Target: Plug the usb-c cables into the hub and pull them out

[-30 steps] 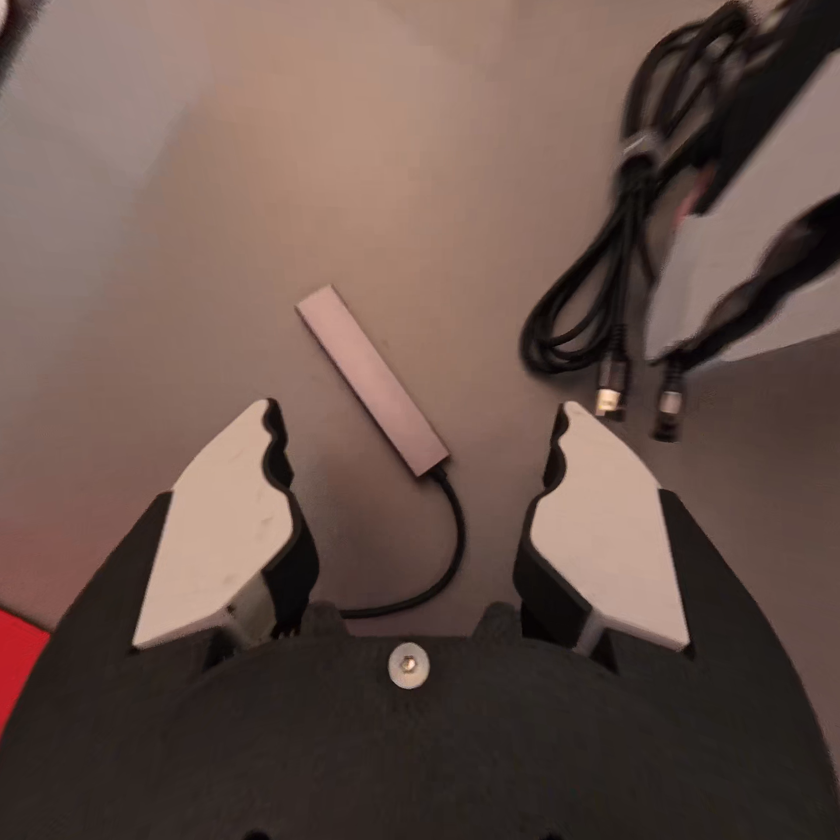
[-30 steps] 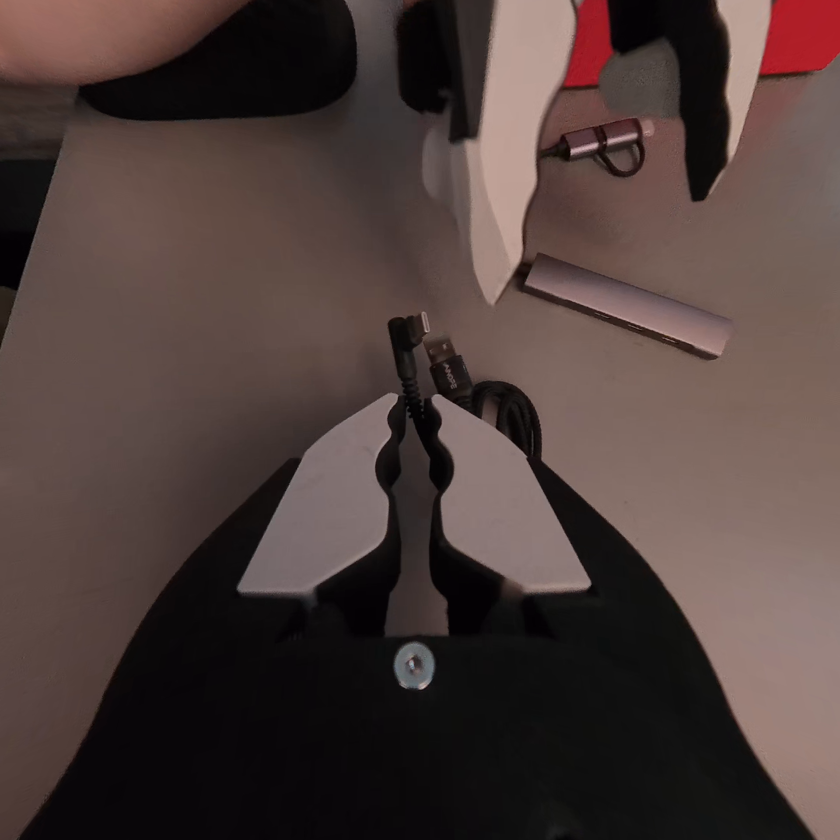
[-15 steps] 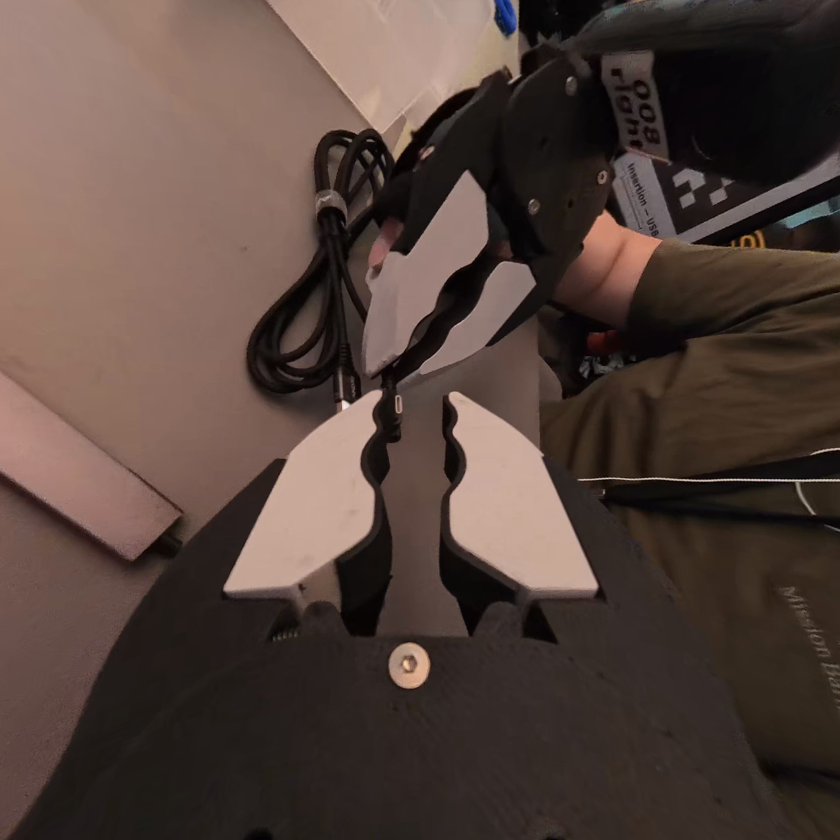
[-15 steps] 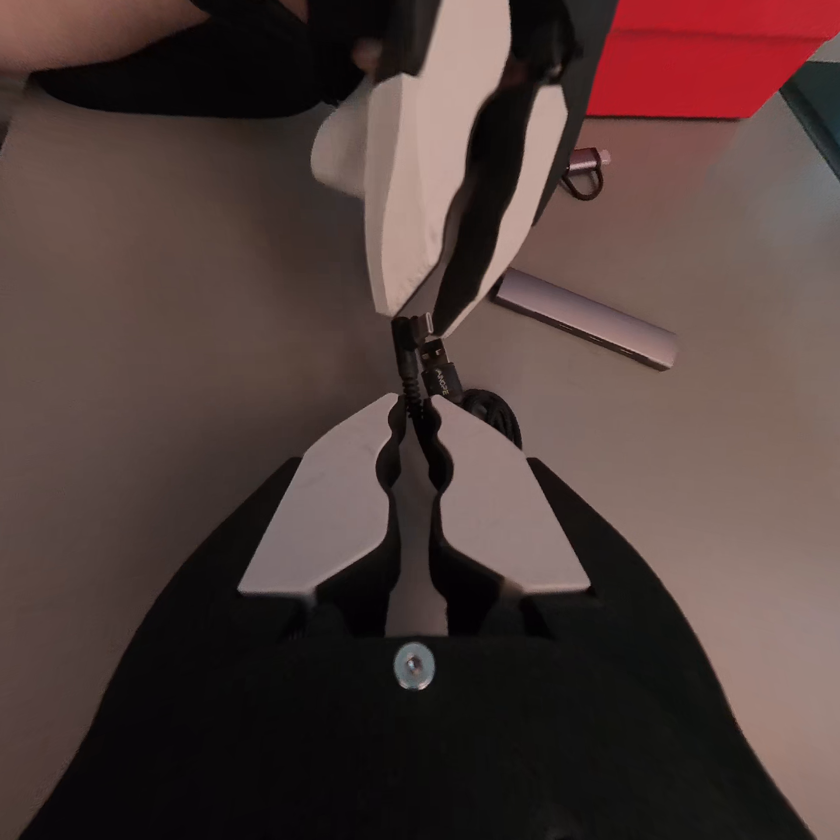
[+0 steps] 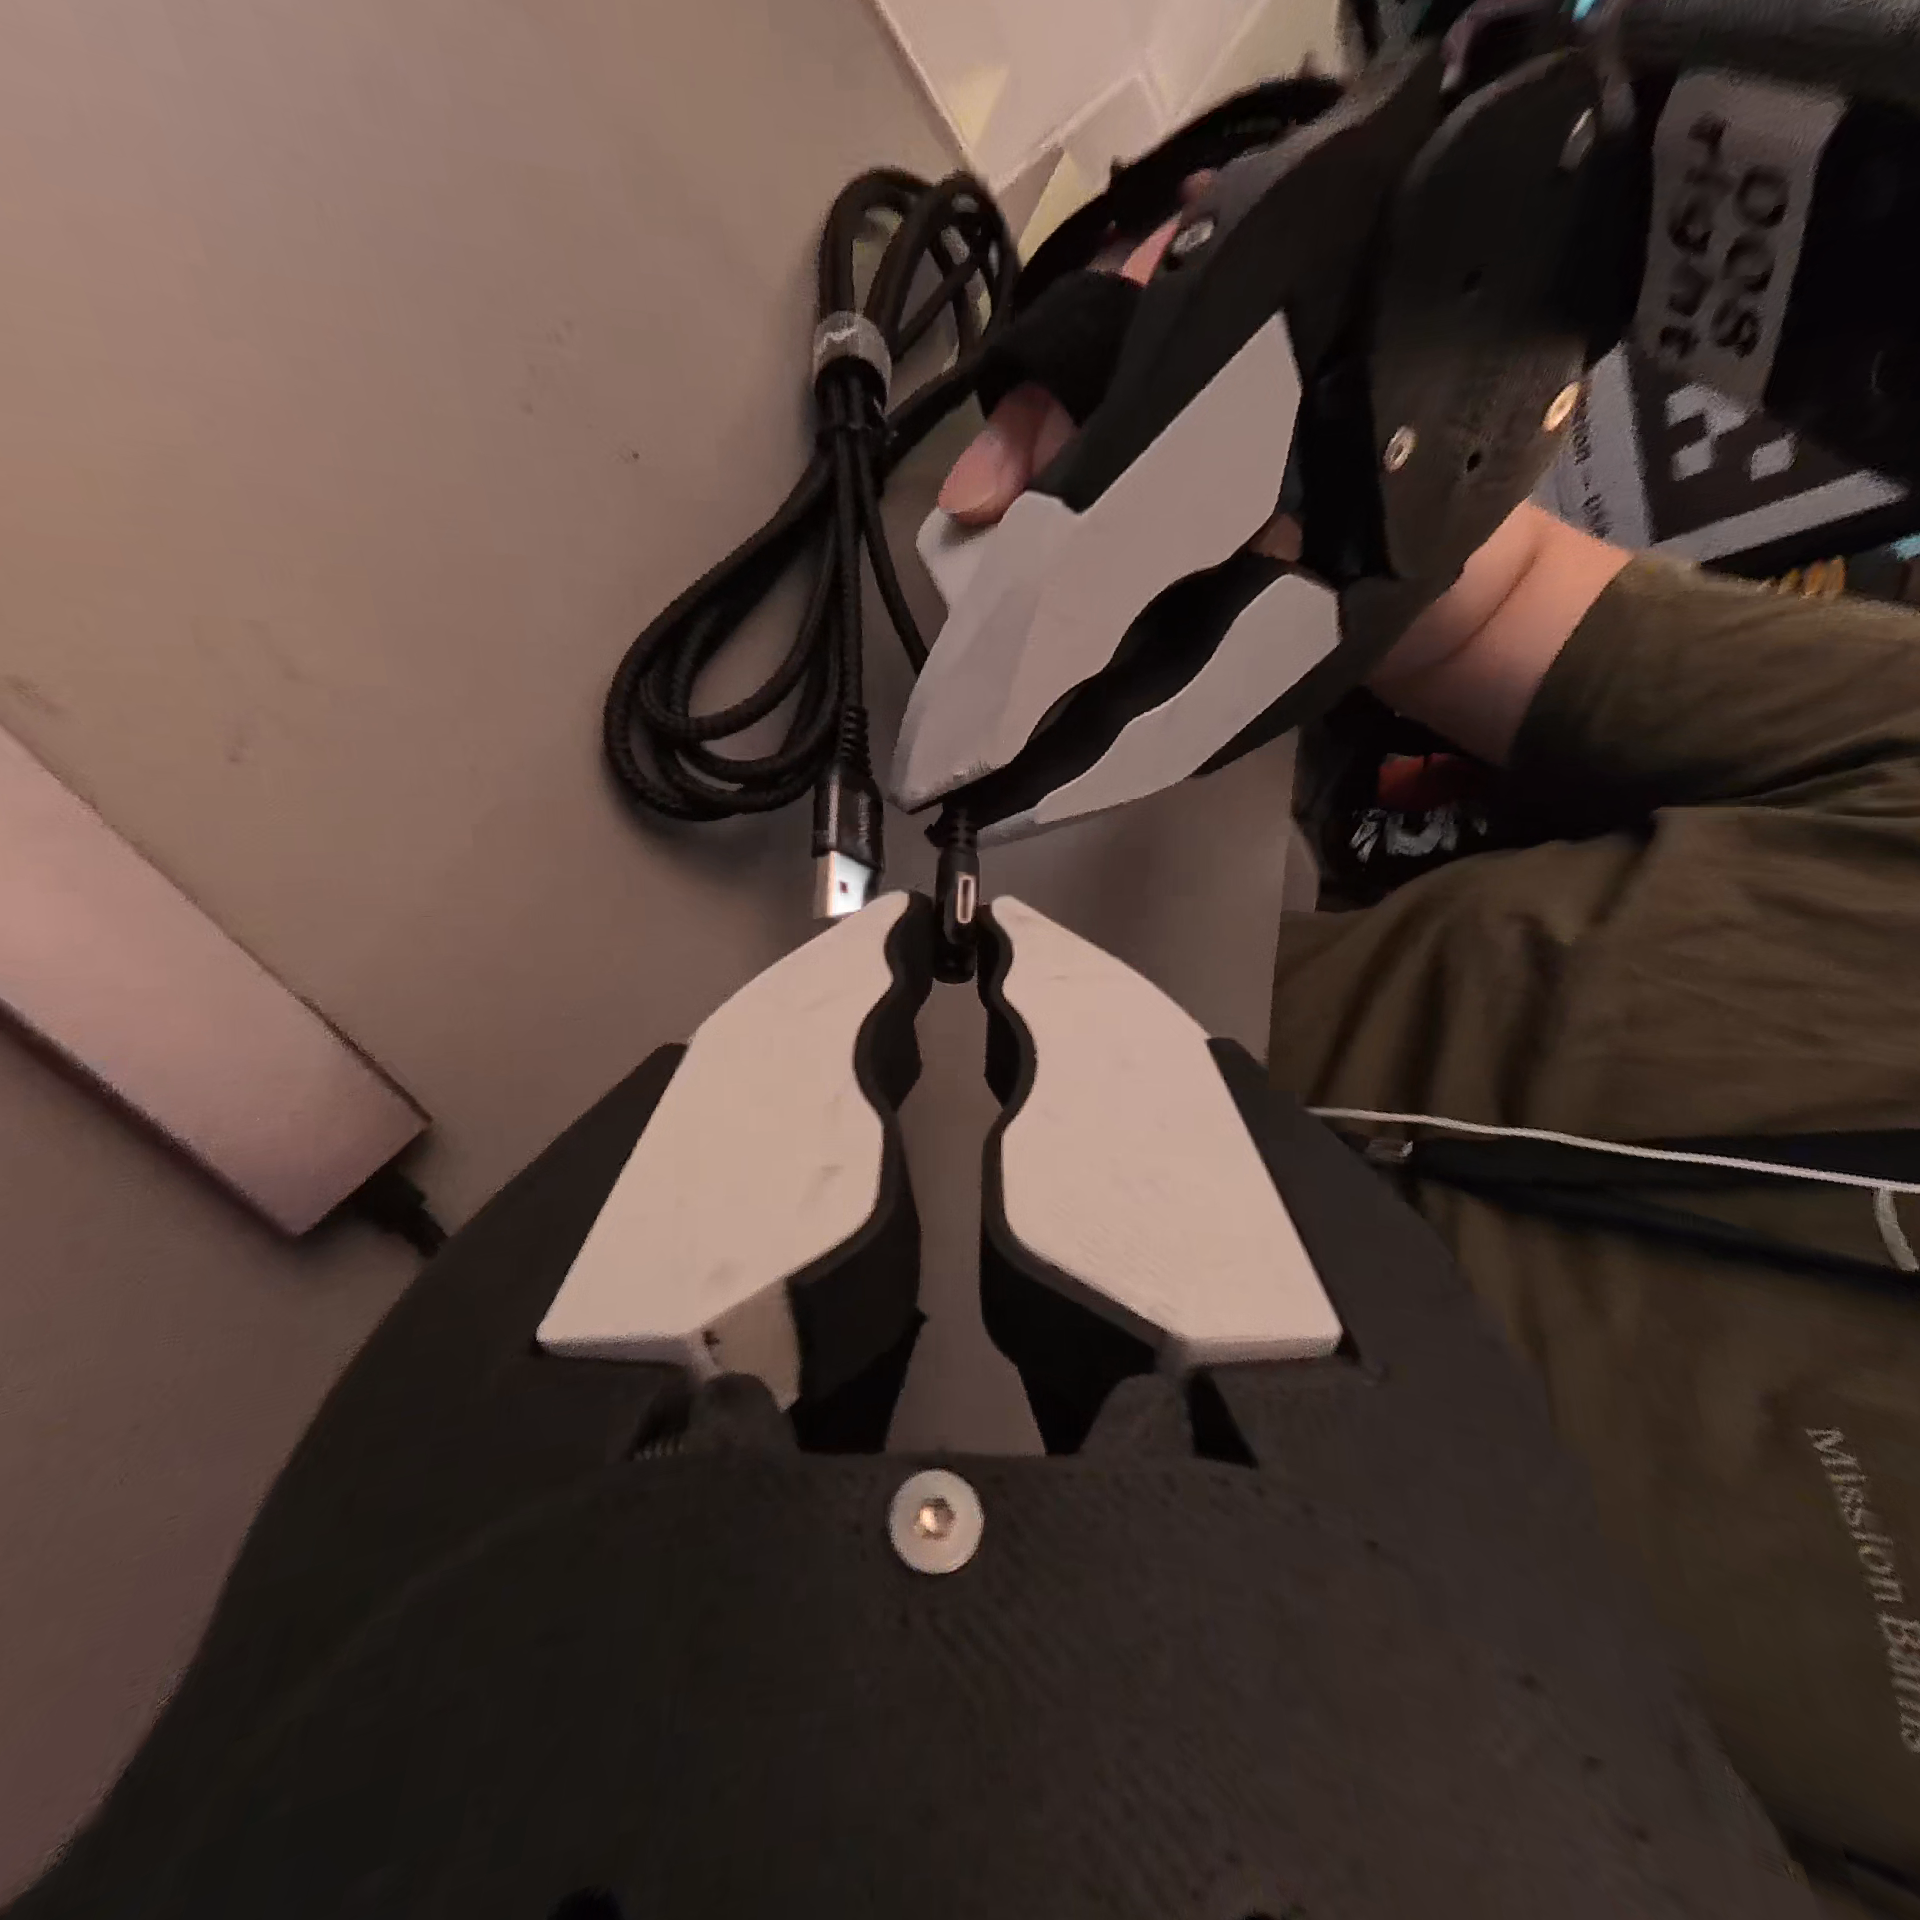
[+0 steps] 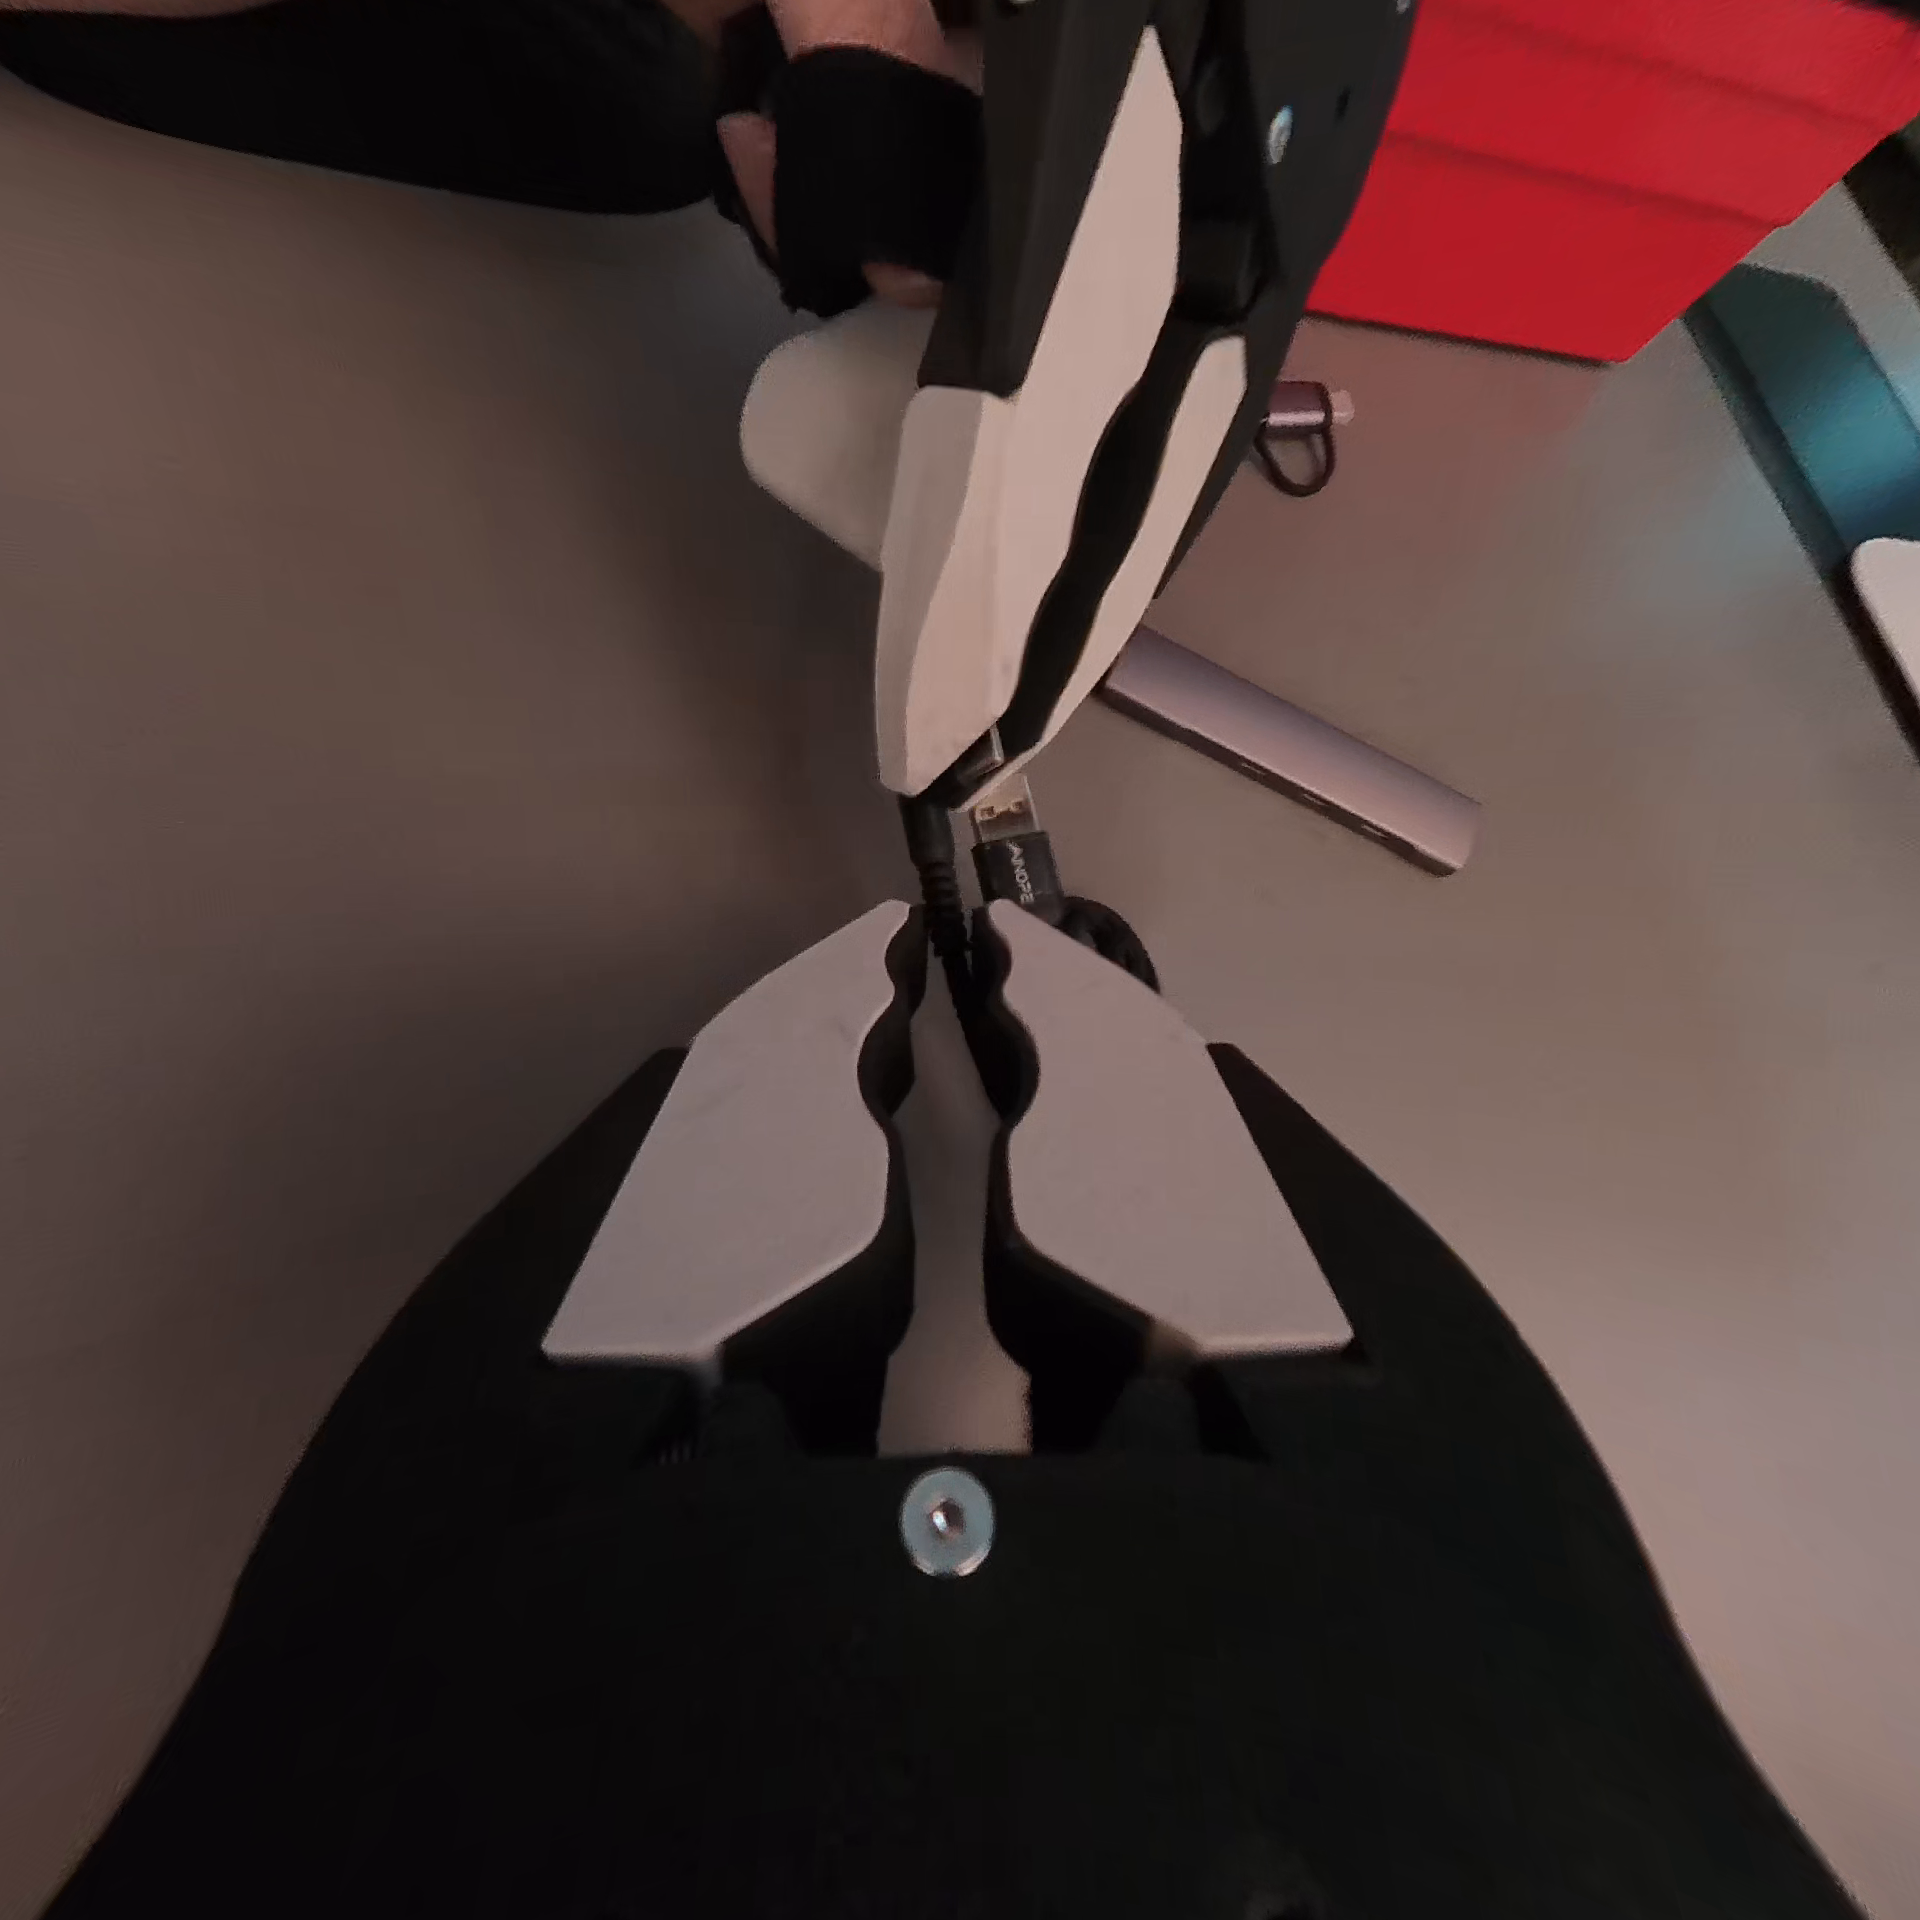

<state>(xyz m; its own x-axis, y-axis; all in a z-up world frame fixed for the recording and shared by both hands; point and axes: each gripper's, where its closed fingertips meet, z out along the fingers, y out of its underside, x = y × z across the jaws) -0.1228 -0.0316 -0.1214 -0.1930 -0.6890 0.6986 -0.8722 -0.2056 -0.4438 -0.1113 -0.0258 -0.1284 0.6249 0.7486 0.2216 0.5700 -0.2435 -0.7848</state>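
Observation:
A black braided cable lies coiled (image 5: 748,675) on the grey table. My right gripper (image 6: 951,920) is shut on the cable just behind its angled usb-c plug (image 5: 964,894) and holds that end above the table. It enters the left wrist view from the upper right (image 5: 956,816). My left gripper (image 5: 951,920) is closed on the plug itself, tip to tip with the right one. It shows in the right wrist view (image 6: 961,774). The cable's usb-a plug (image 6: 1013,847) lies just beside them. The grey hub (image 6: 1309,753) lies flat on the table, apart from both grippers, also at the left in the left wrist view (image 5: 187,997).
A red box (image 6: 1558,177) stands beyond the hub. A small grey adapter with a black loop (image 6: 1299,416) lies near it. A person's olive sleeve and jacket (image 5: 1610,935) fill the right of the left wrist view. A white sheet (image 5: 1091,83) lies at the table's far side. My two grippers' fingertips are within a few centimetres of each other. Left tips and right tips are each some 12 cm from the grey hub (image 6: 1309,753).
My left gripper swung from above the hub over to the cable end and closed from wide open onto the usb-c plug. My right gripper kept its hold on the cable.

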